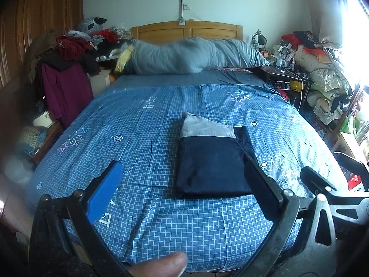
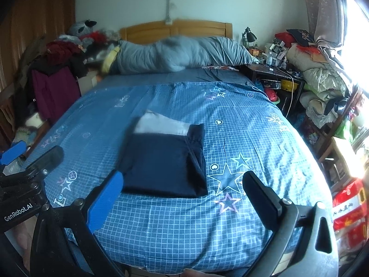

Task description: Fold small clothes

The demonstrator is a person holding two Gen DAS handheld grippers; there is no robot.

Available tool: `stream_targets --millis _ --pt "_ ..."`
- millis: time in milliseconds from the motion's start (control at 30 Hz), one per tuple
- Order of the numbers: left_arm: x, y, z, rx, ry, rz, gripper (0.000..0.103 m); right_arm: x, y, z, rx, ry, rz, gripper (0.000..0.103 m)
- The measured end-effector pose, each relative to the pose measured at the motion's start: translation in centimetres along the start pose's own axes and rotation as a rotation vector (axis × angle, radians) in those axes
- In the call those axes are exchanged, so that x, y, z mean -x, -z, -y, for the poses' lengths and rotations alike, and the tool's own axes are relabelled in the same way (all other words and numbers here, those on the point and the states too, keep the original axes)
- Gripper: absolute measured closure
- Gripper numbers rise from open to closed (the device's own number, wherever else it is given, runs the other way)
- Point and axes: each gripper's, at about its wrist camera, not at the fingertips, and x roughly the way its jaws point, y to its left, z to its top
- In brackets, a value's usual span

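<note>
**Folded garment at the foot of the bed, both grippers held wide and empty**

My left gripper (image 1: 182, 173) hovers above the near end of the bed, its blue finger pad (image 1: 105, 191) and black finger pad (image 1: 263, 189) spread far apart — nothing lies between them. My right gripper (image 2: 182, 182) is set the same way: blue pad (image 2: 106, 200) and black pad (image 2: 260, 196) wide apart, grasping nothing.

The task's thing, a dark navy folded garment with a light grey panel at its far end (image 1: 212, 161), lies flat on the blue checked bedcover printed with white stars (image 1: 150, 219), near the foot of the bed. In the left wrist view its near right corner sits just behind my black pad; whether the pad touches the cloth I cannot tell. In the right wrist view the same garment (image 2: 163, 159) lies left of centre, its near left corner just beside my blue pad, and the left gripper's fingers (image 2: 46, 159) show at the left edge — apart from the cloth.

A rumpled grey quilt (image 1: 196, 55) lies across the head of the bed, against the pale wooden headboard (image 1: 186, 31). A fingertip (image 1: 161, 265) shows at the bottom of the left wrist view.
</note>
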Motion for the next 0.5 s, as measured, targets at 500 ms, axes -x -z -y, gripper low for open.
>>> stream_targets --millis 500 --pt "-0.57 0.24 -0.44 0.008 -0.007 -0.012 0.000 -0.47 -0.03 -0.30 0.006 -0.004 -0.009 0.000"
